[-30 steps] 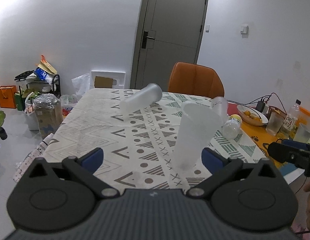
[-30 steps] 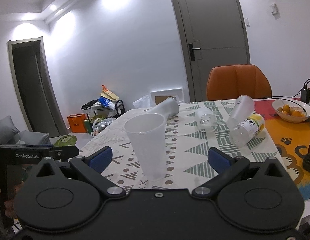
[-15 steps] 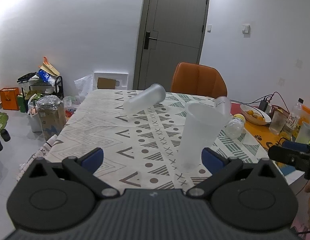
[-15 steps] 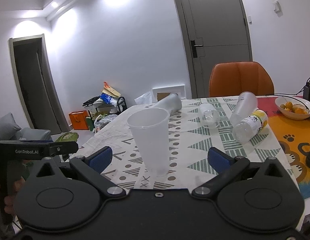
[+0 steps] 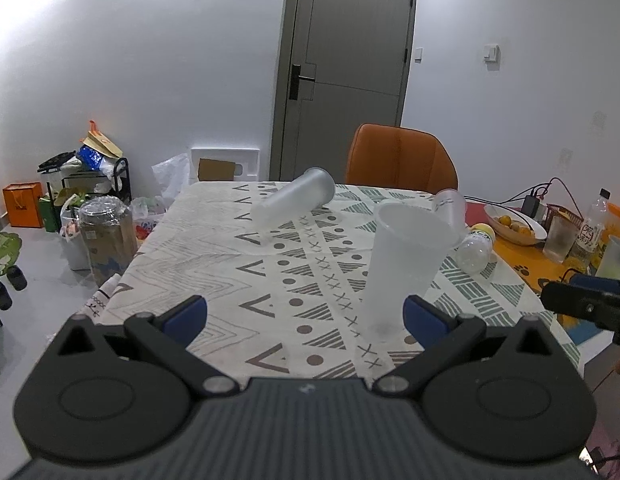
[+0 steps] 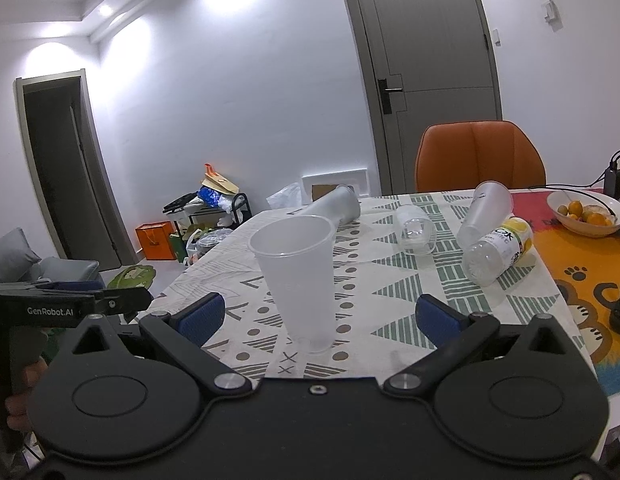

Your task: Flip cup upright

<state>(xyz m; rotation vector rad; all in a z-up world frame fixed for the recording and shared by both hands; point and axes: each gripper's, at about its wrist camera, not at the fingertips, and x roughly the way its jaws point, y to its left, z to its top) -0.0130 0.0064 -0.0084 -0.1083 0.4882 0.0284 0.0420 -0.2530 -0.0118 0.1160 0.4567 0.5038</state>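
Note:
A translucent plastic cup [image 5: 402,264] stands upright, mouth up, near the front edge of the patterned table [image 5: 213,248]. It also shows in the right wrist view [image 6: 299,276]. My left gripper [image 5: 305,314] is open and empty, with the cup just ahead beside its right finger. My right gripper [image 6: 318,314] is open and empty, with the cup between and a little beyond its fingers. A tall frosted cup [image 5: 293,200] lies on its side at the far end of the table. Neither gripper touches a cup.
More cups [image 6: 484,212] and a clear glass [image 6: 416,230] lie on their sides at the right, next to a toppled bottle [image 6: 498,250]. A fruit bowl [image 6: 586,212] sits on the orange mat. An orange chair [image 5: 402,160] stands behind the table. Clutter sits on the floor at left.
Both grippers have drawn back slightly and risen a little. The upright cup has not moved on the table.

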